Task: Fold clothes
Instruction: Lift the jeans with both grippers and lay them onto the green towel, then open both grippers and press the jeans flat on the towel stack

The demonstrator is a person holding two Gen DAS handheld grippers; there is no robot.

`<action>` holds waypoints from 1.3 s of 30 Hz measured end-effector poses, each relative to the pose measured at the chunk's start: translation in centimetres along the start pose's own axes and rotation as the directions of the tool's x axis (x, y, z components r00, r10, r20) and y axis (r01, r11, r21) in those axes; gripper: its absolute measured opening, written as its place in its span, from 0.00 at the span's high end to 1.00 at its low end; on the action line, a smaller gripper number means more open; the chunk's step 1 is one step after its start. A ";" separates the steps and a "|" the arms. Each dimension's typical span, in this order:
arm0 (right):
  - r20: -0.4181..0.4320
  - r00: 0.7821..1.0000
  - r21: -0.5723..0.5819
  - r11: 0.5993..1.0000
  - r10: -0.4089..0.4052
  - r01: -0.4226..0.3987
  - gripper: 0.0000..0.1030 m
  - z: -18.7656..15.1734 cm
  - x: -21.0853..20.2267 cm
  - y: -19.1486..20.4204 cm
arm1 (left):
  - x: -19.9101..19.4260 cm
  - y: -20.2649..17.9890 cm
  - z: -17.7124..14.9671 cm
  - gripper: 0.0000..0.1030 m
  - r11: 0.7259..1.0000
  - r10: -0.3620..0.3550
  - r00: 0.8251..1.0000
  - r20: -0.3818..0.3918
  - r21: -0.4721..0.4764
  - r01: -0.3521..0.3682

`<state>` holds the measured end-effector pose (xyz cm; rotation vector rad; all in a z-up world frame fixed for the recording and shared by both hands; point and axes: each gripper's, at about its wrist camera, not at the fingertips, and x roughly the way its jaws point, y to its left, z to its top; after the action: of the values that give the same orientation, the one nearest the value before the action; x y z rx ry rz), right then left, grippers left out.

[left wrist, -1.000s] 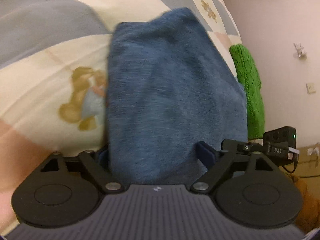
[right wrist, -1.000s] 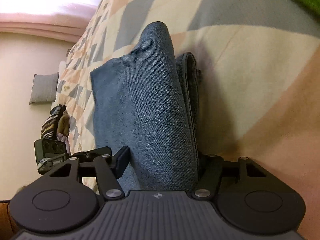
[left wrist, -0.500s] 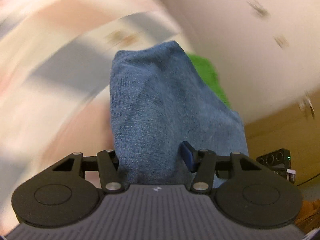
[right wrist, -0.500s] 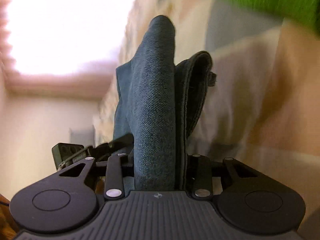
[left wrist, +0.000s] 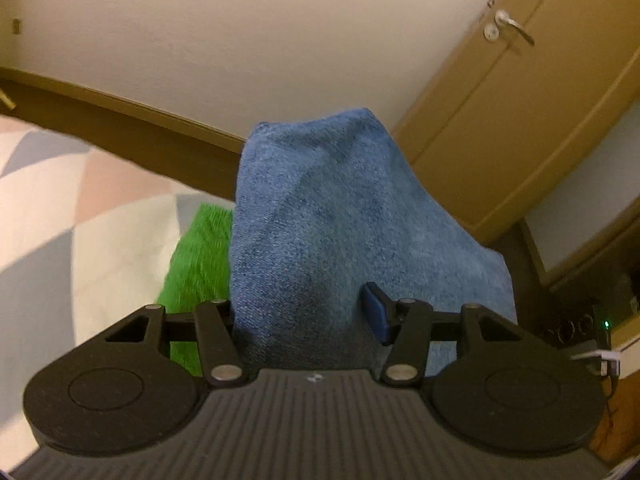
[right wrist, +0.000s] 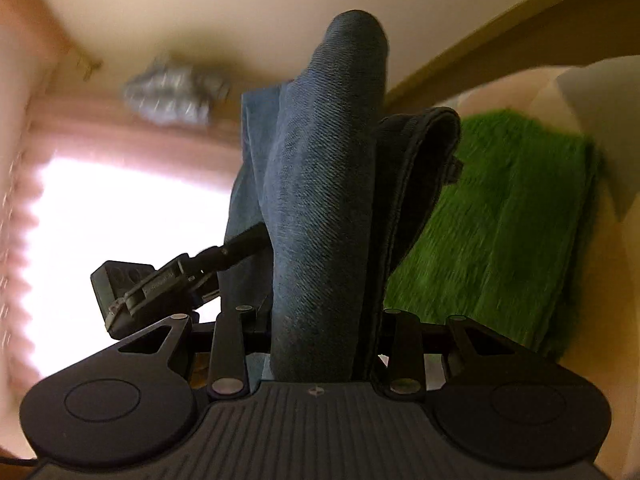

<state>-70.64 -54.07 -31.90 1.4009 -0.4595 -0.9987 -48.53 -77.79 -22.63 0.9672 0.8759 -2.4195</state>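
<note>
A folded pair of blue jeans is held up in the air between both grippers. My left gripper is shut on one thick end of the bundle, its blue pad pressing into the denim. My right gripper is shut on the other end of the jeans, where several folded layers and a dark seam edge stand upright between the jaws. The other gripper's camera unit shows at left in the right wrist view. A folded green knit garment lies on the bed beneath; the same green garment shows in the left wrist view.
The patterned bedspread with pink, grey and cream shapes lies at left. A wooden bed frame runs along the cream wall. A tan door with a metal handle stands at right. A bright window with pink curtain fills the right wrist view's left.
Both grippers closed on the folded jeans and lifted them off the bedspread. The bundle has swung toward the green garment and the wall, and both wrists have turned.
</note>
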 end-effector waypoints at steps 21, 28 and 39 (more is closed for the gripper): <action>0.097 0.908 -0.561 0.731 -0.408 0.389 0.52 4.1 -1.3 4.9 | -3.1 1.2 -3.4 0.62 0.967 0.250 0.950 0.187 0.001 -0.255; 0.212 0.903 -0.887 0.315 -0.374 0.338 0.33 -0.6 2.6 7.2 | -0.1 -1.9 -10.4 0.63 0.942 0.327 0.929 0.172 0.018 -0.335; 0.145 0.946 -0.964 0.177 -0.289 0.201 0.17 -0.5 6.3 1.4 | 3.8 -2.5 -12.0 0.62 0.879 0.468 0.852 0.232 -0.028 -0.475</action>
<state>-66.41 -58.92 -32.39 0.2682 0.5086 -1.1535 -46.85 -68.33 -31.15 0.7751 0.4495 -2.0651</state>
